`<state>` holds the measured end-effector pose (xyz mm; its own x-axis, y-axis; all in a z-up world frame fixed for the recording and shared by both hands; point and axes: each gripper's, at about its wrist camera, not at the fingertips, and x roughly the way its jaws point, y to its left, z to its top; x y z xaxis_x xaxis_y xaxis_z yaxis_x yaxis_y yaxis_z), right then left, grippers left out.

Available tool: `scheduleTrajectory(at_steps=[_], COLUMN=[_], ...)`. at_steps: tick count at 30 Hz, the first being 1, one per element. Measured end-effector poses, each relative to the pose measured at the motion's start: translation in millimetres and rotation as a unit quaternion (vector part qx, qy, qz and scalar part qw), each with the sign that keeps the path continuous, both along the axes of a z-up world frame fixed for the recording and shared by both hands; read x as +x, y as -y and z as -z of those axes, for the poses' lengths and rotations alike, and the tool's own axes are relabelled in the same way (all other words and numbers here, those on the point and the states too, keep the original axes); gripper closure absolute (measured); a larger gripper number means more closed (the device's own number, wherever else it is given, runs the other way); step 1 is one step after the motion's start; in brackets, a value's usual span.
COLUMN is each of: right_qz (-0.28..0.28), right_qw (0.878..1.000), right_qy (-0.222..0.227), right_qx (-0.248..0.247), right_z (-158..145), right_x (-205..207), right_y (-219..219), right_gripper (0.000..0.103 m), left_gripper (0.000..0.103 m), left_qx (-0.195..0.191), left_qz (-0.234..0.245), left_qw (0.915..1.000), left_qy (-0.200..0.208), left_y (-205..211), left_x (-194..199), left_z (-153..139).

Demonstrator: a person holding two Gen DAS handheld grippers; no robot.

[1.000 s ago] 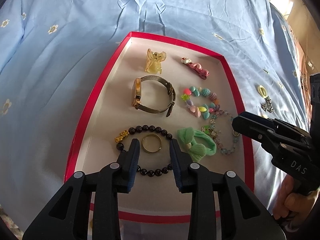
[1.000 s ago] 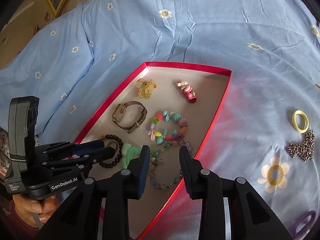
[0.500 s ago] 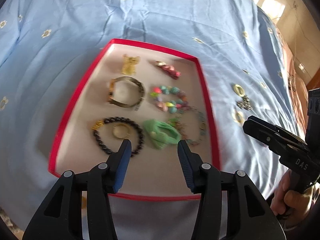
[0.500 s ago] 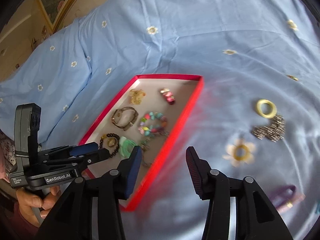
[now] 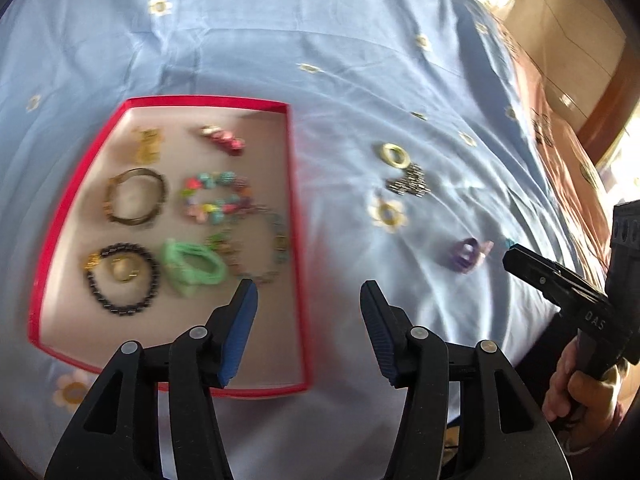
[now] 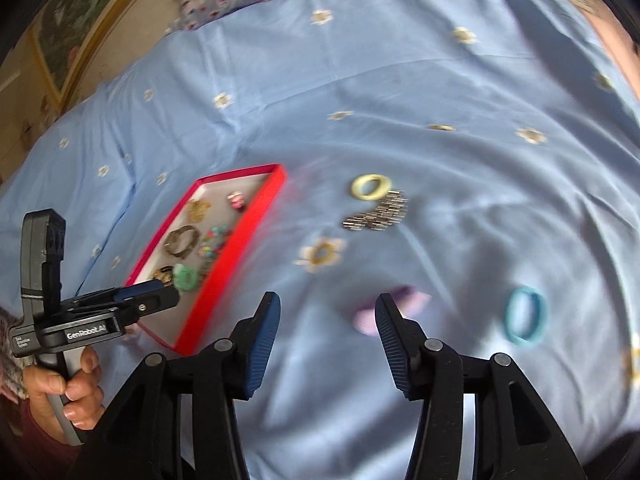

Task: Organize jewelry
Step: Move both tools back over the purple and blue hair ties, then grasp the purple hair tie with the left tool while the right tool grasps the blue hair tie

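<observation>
The right claw point(image 6: 324, 320), empty with jaws just opening, was nearer the purple ring point(image 6: 390, 310), which lay just ahead.

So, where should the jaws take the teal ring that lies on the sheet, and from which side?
Grip the teal ring across its band, one jaw inside the hole and one outside, coming from above. It lies flat on the sheet, so its edge gives no side hold.
</observation>
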<state>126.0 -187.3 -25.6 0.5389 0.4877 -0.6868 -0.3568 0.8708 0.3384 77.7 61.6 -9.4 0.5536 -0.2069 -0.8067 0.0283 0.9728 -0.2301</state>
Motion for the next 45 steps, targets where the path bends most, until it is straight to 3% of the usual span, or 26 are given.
scheduleTrajectory(at_steps=[13, 36, 40, 43, 45], right_qz=[0.106, 0.122, 0.119, 0.121, 0.118], right_qw=[0.994, 0.991, 0.991, 0.99, 0.991], right_qy=[-0.009, -0.05, -0.06, -0.062, -0.062], right_qx=[-0.007, -0.016, -0.022, -0.029, -0.033], right_z=[10.4, 34.2, 42.1, 45.0, 46.4], right_x=[-9.5, 14.4, 20.1, 21.6, 21.7], right_y=[85.5, 94.7, 91.7, 90.8, 89.9], right_gripper=[0.052, 0.053, 0.066, 0.081, 0.096], left_gripper=[0.047, 0.044, 0.076, 0.09, 0.091], left_qx=[0.005, 0.004, -0.003, -0.003, -0.008], left_qz=[0.086, 0.166, 0.17, 0.173, 0.173], left_qw=[0.9963, 0.986, 0.985, 0.9845, 0.9845], left_qy=[-0.007, -0.017, -0.029, -0.026, -0.026], left_y=[81.5, 151.4, 153.0, 150.9, 148.2], left_x=[10.1, 61.0, 65.7, 64.8, 65.5], left_z=[2.7, 28.5, 38.6, 38.3, 38.0])
